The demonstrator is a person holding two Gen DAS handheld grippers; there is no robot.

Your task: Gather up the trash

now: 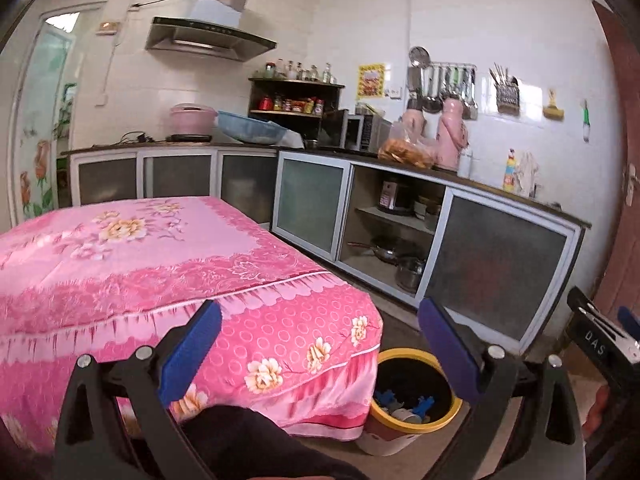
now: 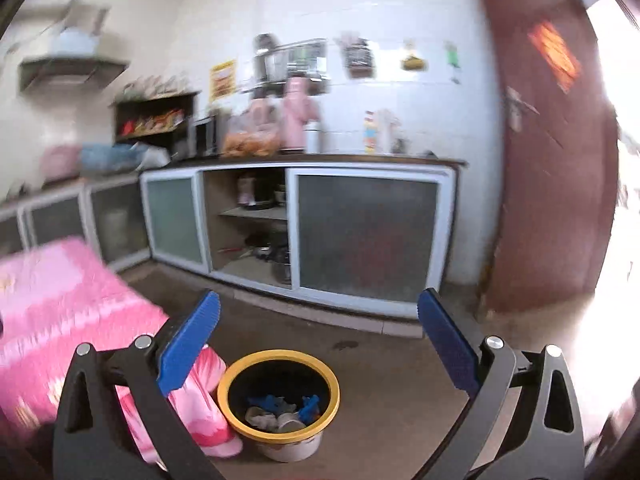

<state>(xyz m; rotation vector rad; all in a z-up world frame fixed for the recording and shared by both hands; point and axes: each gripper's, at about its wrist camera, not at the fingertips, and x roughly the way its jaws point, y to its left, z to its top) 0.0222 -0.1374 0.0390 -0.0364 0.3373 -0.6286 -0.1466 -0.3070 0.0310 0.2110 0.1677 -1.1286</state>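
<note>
Closest in, my left claw [image 1: 320, 352] shows two blue ribbed fingers [image 1: 191, 350] spread wide with nothing between them. A dark shape, cloth I think, sits at six o'clock below them. My right claw [image 2: 319, 342] is the same story: two blue fingers [image 2: 188, 346] wide apart, gripping nothing. In the left view the black body of that right claw [image 1: 600, 344] pokes in at three o'clock.

One bin here: a round yellow-rimmed trash bin with a black liner [image 2: 236, 412], standing on the brown floor [image 2: 400, 380] at six o'clock of the right view, between my fingers. Inside it I count at least two blue scraps [image 2: 310, 404] plus some pale crumpled bits [image 2: 260, 416]; the blur stops an exact tally. In the left view the same bin [image 1: 440, 416] sits at five o'clock, half hidden by my right-hand finger.

One table under a pink flowered cloth [image 1: 160, 256] fills nine o'clock, its hanging corner just beside the bin and covering part of its rim. Beyond, at twelve to two o'clock, one long counter of frosted sliding-door cabinets [image 1: 500, 264], one bay open with pots [image 1: 408, 268] on the shelves. Two pink thermos flasks [image 1: 450, 134] stand on the counter, and a reddish-brown door [image 2: 552, 160] stands at two o'clock.
</note>
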